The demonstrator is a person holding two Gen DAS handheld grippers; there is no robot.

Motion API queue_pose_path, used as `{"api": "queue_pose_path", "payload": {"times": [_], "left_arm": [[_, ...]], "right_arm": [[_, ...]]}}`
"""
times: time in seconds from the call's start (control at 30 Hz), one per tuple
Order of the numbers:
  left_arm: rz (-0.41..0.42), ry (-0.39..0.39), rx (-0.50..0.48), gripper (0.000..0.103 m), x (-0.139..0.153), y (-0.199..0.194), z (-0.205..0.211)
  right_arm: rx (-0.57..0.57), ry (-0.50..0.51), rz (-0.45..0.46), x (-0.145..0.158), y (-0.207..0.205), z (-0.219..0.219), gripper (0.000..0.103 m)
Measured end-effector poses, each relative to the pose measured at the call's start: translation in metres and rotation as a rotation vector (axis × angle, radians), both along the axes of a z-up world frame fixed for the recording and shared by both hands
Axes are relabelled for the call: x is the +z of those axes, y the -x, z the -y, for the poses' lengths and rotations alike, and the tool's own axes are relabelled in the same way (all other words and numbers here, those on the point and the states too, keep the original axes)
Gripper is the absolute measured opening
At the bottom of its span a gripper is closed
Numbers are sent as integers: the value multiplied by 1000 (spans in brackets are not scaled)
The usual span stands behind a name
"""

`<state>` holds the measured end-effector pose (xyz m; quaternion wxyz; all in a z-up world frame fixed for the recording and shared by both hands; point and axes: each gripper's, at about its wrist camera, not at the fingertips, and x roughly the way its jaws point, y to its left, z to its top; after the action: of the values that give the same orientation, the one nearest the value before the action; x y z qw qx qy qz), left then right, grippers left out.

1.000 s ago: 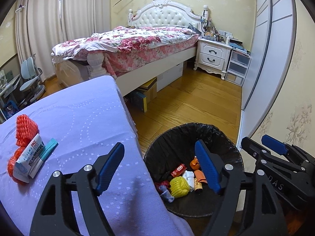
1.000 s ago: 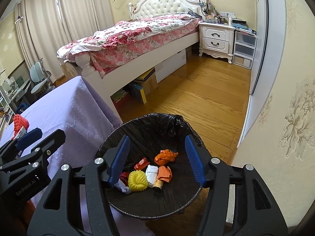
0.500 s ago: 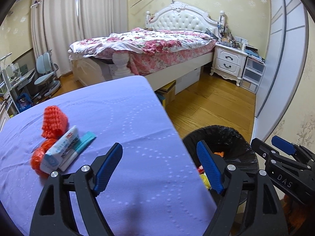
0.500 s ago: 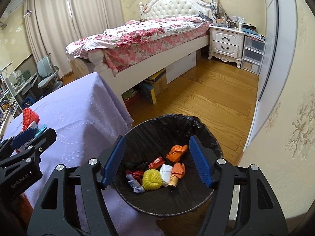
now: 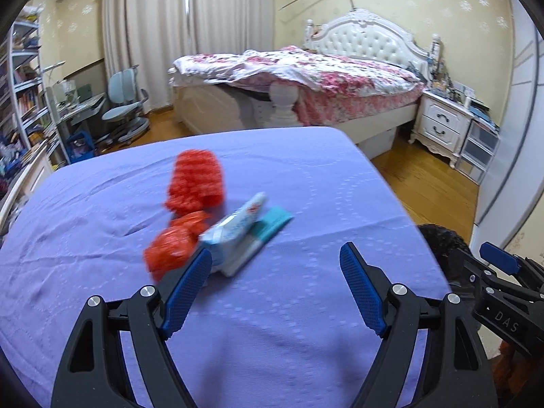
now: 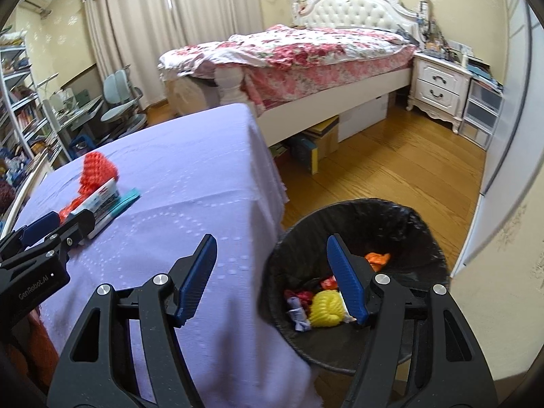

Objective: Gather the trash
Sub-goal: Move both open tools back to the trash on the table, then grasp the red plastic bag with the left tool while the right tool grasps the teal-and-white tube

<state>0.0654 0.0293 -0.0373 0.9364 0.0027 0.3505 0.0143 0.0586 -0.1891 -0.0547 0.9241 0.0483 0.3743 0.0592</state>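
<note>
On the purple tablecloth [image 5: 272, 323] lie a red foam net [image 5: 197, 182], a crumpled orange-red wrapper [image 5: 171, 246], a white-blue tissue pack [image 5: 234, 227] and a teal box [image 5: 268, 229] under it. My left gripper [image 5: 275, 282] is open and empty, just short of the pack. My right gripper [image 6: 272, 268] is open and empty, over the table's edge beside the black-lined trash bin [image 6: 401, 214], which holds yellow, orange and red scraps. The same pile shows in the right wrist view [image 6: 102, 193].
A bed [image 5: 306, 78] with a floral cover stands behind the table. A white nightstand [image 5: 442, 125] and drawers stand at the right wall. A desk chair [image 5: 125, 105] and shelves are at the left. Wooden floor [image 6: 391, 170] lies between bed and bin.
Both grippers have swung left, away from the bin toward the table. The trash pile has come from the left edge to the middle of the left wrist view, close to the left finger.
</note>
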Motion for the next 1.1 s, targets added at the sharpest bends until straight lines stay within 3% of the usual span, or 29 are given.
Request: {"api": "queue_pose_path", "payload": {"times": [0.4, 0.63, 1.1], "left_arm": [[-27, 47, 141, 78, -8, 13, -82], [-46, 75, 141, 78, -15, 7, -97], [-63, 129, 94, 78, -21, -12, -107]], "right_arm": [[121, 33, -33, -6, -8, -67, 66], [163, 63, -44, -7, -12, -98, 66], [180, 97, -70, -11, -19, -113, 66]]}}
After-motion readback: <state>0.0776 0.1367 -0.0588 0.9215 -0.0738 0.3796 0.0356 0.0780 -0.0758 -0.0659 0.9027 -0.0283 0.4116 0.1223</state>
